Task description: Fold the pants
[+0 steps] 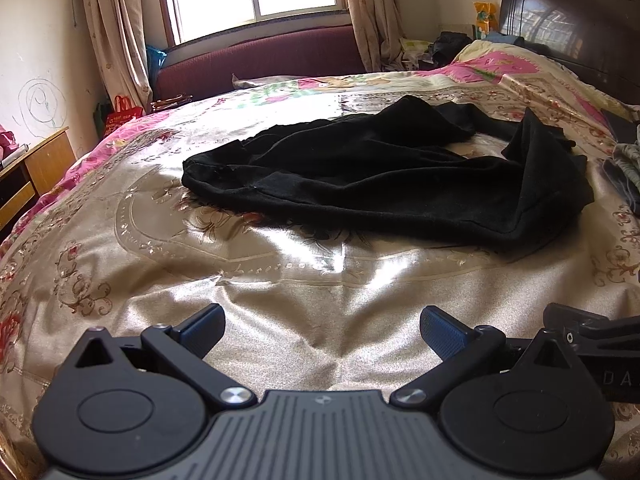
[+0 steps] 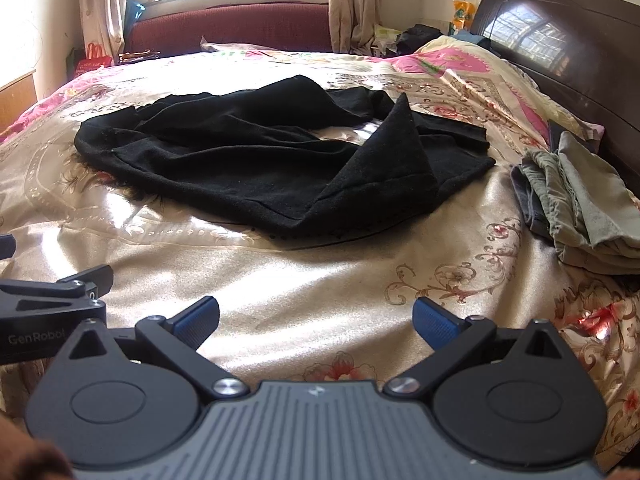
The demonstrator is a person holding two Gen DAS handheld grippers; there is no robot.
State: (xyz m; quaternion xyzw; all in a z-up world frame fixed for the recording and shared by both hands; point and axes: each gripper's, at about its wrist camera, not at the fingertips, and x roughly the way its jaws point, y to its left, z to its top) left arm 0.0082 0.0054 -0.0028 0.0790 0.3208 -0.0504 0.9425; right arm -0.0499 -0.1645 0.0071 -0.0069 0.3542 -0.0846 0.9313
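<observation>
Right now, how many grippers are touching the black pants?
0. The left gripper and right gripper both hang open over bare bedspread, short of the black pants.

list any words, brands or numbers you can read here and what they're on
"GenRobot" (last letter cut off by the right claw's body): on the side of the left claw, seen from the right wrist.
"DA": partial letters on the side of the right claw, seen from the left wrist.
Red bag print: too blurred to read.
</observation>
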